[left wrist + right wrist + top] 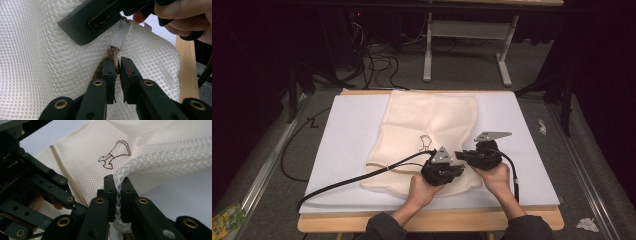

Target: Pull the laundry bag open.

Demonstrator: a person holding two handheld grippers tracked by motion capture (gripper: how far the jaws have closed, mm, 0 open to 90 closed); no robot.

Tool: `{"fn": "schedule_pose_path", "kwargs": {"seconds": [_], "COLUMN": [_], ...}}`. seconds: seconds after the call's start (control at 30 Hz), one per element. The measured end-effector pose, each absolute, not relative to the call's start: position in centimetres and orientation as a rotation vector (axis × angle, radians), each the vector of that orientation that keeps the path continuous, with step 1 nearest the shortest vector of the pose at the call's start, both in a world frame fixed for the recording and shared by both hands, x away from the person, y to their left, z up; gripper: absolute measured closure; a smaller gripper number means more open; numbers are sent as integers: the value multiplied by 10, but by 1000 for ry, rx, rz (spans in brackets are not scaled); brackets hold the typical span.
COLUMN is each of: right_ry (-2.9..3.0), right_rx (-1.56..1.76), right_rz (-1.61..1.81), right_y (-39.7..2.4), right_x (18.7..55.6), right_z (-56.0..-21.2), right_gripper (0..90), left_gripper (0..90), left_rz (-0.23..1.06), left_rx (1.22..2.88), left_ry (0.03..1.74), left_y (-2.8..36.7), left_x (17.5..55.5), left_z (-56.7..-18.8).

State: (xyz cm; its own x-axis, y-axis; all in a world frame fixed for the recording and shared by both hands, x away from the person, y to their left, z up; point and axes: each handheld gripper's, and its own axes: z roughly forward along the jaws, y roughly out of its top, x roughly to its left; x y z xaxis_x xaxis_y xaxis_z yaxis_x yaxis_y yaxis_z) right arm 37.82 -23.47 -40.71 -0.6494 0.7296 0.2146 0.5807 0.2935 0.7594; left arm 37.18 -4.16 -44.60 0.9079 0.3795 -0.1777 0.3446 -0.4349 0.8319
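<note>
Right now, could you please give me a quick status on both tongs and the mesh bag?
Left tongs pinching brown cord at the bag's mouth. Right tongs shut on the mesh bag edge. Bag flat on white board. Nothing in the way.

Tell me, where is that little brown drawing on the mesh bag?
In the high view, the drawing sits mid-bag, just beyond the left gripper.

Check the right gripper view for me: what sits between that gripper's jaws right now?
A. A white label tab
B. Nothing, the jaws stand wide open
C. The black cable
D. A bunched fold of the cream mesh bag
D: in the right gripper view the right gripper has its jaws closed on a bunched fold of the cream mesh bag, which runs down between the pads.
</note>
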Motion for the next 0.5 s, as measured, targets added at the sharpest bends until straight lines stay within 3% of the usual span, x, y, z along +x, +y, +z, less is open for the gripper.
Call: {"fn": "schedule_pose_path", "kwargs": {"seconds": [0.5], "right_ry": [2399], "right_rx": [1213], "right_rz": [1274], "right_y": [-240], "right_x": [378], "right_z": [-407], "right_gripper": [872], "left_gripper": [870], "left_rz": [29], "left_rx": [2080], "left_ry": [498], "left_y": [-37], "left_x": [372], "left_z": [-441]}}
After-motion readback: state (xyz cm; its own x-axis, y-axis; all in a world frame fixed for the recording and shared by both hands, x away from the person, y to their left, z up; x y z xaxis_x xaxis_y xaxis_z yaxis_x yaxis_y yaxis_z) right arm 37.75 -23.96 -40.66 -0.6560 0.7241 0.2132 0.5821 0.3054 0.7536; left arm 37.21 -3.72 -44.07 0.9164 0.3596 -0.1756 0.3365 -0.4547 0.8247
